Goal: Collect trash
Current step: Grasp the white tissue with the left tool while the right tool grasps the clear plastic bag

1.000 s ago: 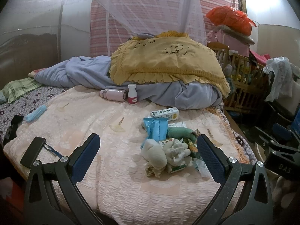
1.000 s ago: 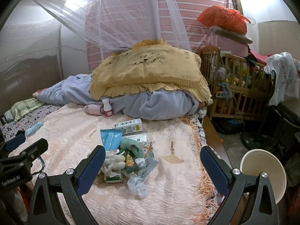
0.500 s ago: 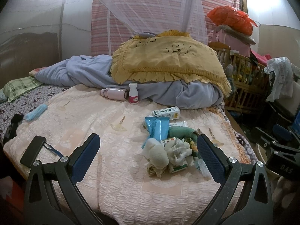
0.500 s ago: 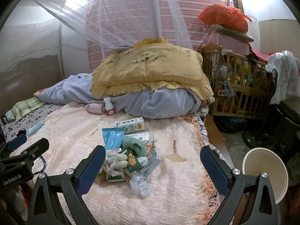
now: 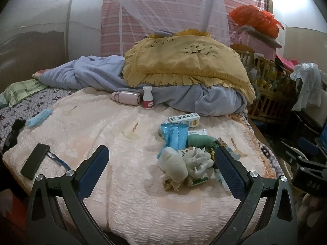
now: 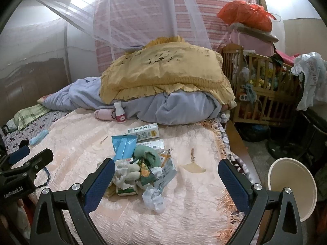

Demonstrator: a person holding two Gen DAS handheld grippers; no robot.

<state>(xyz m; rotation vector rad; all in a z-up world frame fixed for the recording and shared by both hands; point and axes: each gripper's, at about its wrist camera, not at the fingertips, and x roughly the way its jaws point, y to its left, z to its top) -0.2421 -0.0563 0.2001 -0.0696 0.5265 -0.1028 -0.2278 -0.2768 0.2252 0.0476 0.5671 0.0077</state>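
Both views have crept slightly nearer the bed, so the trash pile point(image 5: 184, 159) sits a touch lower. Your left gripper point(image 5: 161, 168) and right gripper point(image 6: 166, 176) both hang spread wide, holding nothing. Crumpled tissue, a glossy blue wrapper point(image 6: 123, 146) and small cartons lie heaped on the quilted pink bedspread point(image 5: 102, 126) (at 2 o'clock from your left tongs). A round white bin point(image 6: 292, 185) stands at 3 o'clock.

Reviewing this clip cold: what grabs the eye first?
The heap of trash, wrappers, cartons and crumpled tissue, in the middle of the pink bedspread. Behind it a yellow frilled pillow tops a blue blanket. The left gripper and right gripper both hover open and empty.
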